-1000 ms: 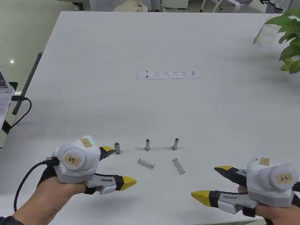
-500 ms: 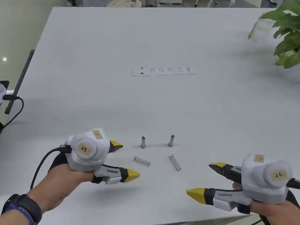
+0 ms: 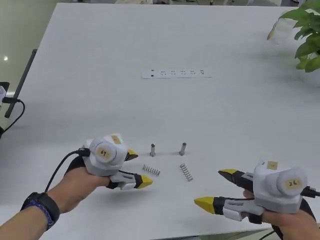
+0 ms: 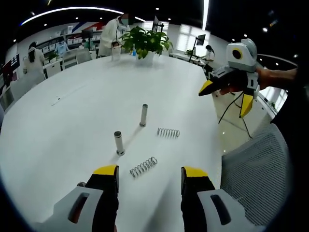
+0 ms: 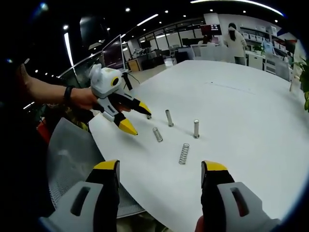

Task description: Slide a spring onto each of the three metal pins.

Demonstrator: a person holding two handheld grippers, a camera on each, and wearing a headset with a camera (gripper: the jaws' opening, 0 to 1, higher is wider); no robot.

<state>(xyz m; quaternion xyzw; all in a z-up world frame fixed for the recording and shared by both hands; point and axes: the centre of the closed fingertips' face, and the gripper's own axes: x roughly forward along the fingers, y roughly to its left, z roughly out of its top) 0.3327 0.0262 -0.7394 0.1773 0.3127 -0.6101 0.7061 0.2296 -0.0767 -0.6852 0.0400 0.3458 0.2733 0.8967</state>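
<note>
You are holding both wide open: the left hand-held gripper (image 3: 139, 168) is hovering just beside the left spring (image 3: 151, 170), and the right hand-held gripper (image 3: 215, 187) is hovering near the desk (image 3: 150, 40) edge. The left spring and the right spring (image 3: 186, 172) are lying flat, just before the upright left metal pin (image 3: 153, 149) and right metal pin (image 3: 183, 148).

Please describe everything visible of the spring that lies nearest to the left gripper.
The spring is a short coil of thin, bright metal wire. It lies on its side on the white table, at a slant, just ahead of the open left gripper with its yellow-tipped jaws. Nothing grips it; it touches only the table. An upright pin stands just beyond it.
</note>
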